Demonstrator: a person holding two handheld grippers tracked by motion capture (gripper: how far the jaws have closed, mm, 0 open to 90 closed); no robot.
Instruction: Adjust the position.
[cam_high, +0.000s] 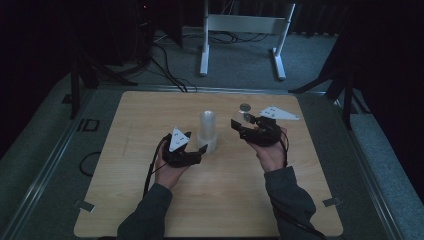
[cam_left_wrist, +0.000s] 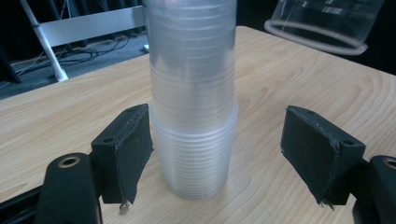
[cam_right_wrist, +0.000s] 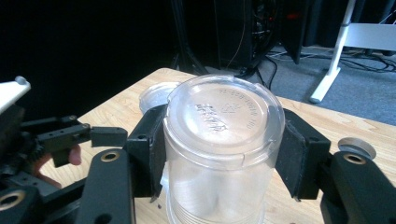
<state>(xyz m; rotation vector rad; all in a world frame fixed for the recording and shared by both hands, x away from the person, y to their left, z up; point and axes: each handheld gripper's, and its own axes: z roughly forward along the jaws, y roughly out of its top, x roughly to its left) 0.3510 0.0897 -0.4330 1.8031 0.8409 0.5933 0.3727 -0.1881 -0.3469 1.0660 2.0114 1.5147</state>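
The stack of clear plastic cups (cam_high: 208, 132) stands upright near the middle of the tabletop (cam_high: 150, 200), somewhat toward its far edge. The left gripper (cam_left_wrist: 217, 144) brackets the stack's base with jaws partly open: one pad sits against the wall, the other well clear, so nothing is gripped. The right gripper (cam_right_wrist: 219, 149) is clamped on a single upturned cup (cam_right_wrist: 223, 140), held above the tabletop beside the stack's top. A small round cap (cam_high: 245, 107) lies nearer the far edge. Recommendation: close the left jaws evenly on the base before pulling further cups, and keep the lift vertical to avoid tipping.
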